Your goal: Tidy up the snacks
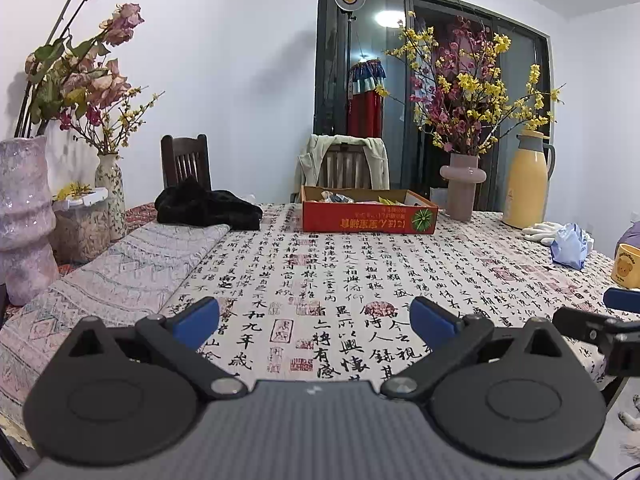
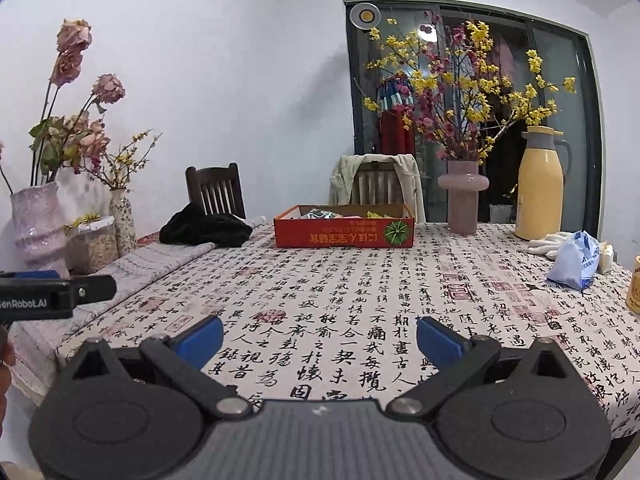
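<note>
A red cardboard box (image 1: 368, 219) holding several snack packets stands at the far side of the table; it also shows in the right wrist view (image 2: 344, 233). A blue-white snack bag (image 1: 570, 246) lies at the right; it shows in the right wrist view (image 2: 574, 261) too. My left gripper (image 1: 314, 318) is open and empty, low over the near table edge. My right gripper (image 2: 319, 338) is open and empty beside it, to the right. Each gripper's side shows in the other's view: the right gripper (image 1: 600, 326) and the left gripper (image 2: 60, 290).
A calligraphy-print tablecloth (image 1: 340, 280) covers the table. A black cloth (image 1: 206, 206), vases of flowers (image 1: 462, 192), a yellow thermos (image 1: 528, 180), white gloves (image 1: 540, 230) and a yellow mug (image 1: 626, 270) stand around the edges. Two chairs (image 1: 186, 160) stand behind.
</note>
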Demonstrator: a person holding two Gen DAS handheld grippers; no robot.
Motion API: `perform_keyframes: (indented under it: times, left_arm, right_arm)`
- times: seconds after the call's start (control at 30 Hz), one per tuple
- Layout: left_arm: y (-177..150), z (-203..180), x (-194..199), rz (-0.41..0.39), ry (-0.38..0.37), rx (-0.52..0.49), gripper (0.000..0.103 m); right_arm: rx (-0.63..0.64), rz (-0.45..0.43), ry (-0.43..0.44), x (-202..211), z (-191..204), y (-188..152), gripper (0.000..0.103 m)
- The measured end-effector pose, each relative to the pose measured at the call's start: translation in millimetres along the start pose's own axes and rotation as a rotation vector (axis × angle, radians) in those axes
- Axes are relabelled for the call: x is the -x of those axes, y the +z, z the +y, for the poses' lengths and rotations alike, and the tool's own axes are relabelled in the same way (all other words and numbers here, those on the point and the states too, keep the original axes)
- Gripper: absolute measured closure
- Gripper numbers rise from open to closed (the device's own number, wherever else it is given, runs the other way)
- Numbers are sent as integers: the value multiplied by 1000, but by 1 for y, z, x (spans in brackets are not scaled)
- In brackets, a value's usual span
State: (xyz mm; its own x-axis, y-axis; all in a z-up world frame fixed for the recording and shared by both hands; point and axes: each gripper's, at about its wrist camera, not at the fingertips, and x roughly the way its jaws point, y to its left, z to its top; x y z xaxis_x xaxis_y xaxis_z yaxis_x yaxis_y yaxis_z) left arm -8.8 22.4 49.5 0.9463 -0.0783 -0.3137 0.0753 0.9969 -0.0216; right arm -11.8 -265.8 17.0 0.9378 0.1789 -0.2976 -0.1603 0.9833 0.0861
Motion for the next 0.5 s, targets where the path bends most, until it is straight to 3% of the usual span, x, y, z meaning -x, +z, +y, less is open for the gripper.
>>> perform_keyframes:
  times: [0.5]
  left_arm:
    - [0,0,0,3,2,-2,0]
  right_arm:
    - [-11,4,14,-1,1,1,0]
